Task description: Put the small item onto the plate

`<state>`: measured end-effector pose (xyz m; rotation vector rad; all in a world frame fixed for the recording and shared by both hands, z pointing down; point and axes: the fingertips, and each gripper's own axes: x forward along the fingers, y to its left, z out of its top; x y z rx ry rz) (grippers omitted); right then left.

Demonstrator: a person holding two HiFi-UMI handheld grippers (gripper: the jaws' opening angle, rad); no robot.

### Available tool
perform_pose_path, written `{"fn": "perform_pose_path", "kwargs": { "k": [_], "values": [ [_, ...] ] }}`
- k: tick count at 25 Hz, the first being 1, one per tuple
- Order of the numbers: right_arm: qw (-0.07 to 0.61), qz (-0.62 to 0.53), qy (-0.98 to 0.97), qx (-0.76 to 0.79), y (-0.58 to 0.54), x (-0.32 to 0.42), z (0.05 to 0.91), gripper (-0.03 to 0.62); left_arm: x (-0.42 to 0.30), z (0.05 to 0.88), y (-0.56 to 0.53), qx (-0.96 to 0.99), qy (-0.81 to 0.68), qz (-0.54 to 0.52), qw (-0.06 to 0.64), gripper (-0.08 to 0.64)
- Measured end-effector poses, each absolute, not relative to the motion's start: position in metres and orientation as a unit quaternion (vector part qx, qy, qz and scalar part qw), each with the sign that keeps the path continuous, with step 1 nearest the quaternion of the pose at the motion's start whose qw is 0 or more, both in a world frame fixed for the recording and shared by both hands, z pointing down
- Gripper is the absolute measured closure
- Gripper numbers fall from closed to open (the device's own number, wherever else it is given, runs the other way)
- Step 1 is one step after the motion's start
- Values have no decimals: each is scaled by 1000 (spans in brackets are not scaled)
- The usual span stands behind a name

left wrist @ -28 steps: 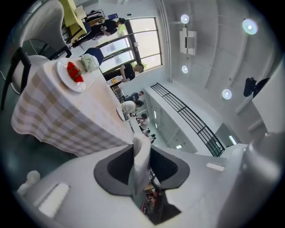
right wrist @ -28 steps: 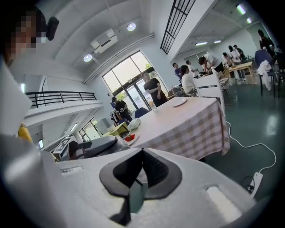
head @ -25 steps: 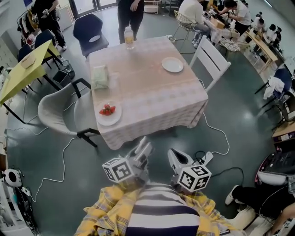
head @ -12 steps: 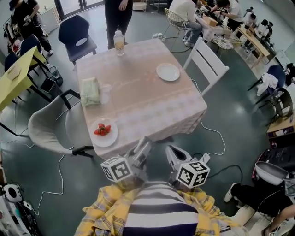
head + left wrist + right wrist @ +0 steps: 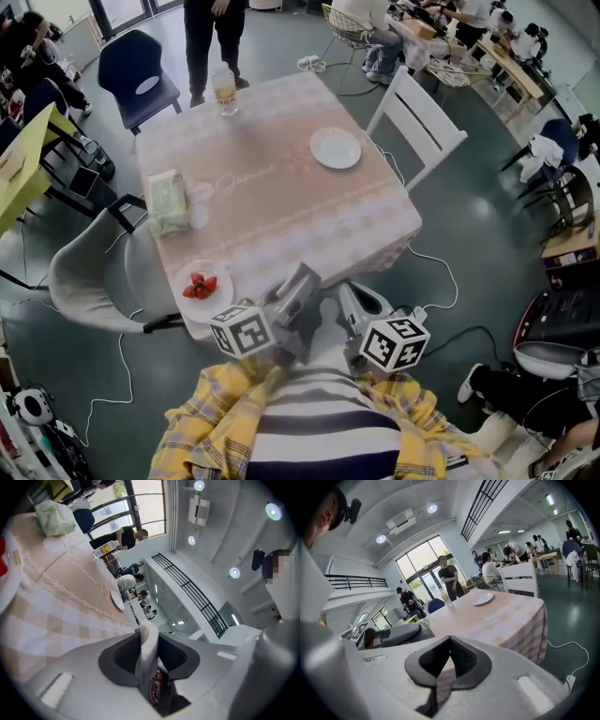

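Observation:
Several red strawberries (image 5: pixel 199 284) lie on a white plate (image 5: pixel 212 303) at the near left corner of the pink checked table (image 5: pixel 281 216). An empty white plate (image 5: pixel 336 148) sits at the far right; it also shows in both gripper views (image 5: pixel 117 601) (image 5: pixel 482 598). My left gripper (image 5: pixel 305 275) reaches the table's near edge. In its own view (image 5: pixel 149 634) the pads stand close, a narrow pale strip between them; whether that is a held thing or a gap I cannot tell. Beside it, my right gripper (image 5: pixel 346 293) (image 5: pixel 450 639) is shut, tips touching, holding nothing.
On the table stand a green tissue pack (image 5: pixel 169 214) and a drink bottle (image 5: pixel 223 91). A grey chair (image 5: pixel 89 272) stands at its left, a white chair (image 5: pixel 417 117) at its right, a dark blue chair (image 5: pixel 136 70) and a standing person (image 5: pixel 211 28) behind. Cables (image 5: pixel 441 291) trail over the floor.
Both grippers have come forward, from well short of the table to its near edge. The table and the strawberry plate have slid down and nearer in the head view. Jaws look unchanged.

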<state>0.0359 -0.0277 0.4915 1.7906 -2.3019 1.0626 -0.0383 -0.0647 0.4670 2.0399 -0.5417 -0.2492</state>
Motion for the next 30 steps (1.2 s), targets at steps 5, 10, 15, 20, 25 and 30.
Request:
{"fn": "perform_pose_path", "kwargs": {
  "k": [5,10,15,20,25,30],
  "values": [
    [13,335,-746,575,-72,64,489,595,-14,462,-106,840,-237,-106,476,463],
    [25,322,-767,555,-121,89,484,595,19,458,-150,839,-255,-112,467,463],
    [36,316,-778,541,-162,118,484,595,54,462,-187,836,-269,-113,464,463],
    [47,304,-791,528,-204,137,484,595,79,466,-221,836,-286,-108,456,463],
    [66,293,-806,510,-244,144,487,595,99,474,-259,836,-311,-100,442,463],
    [94,287,-819,487,-277,147,496,595,115,487,-292,828,-335,-85,442,463]
  ]
}}
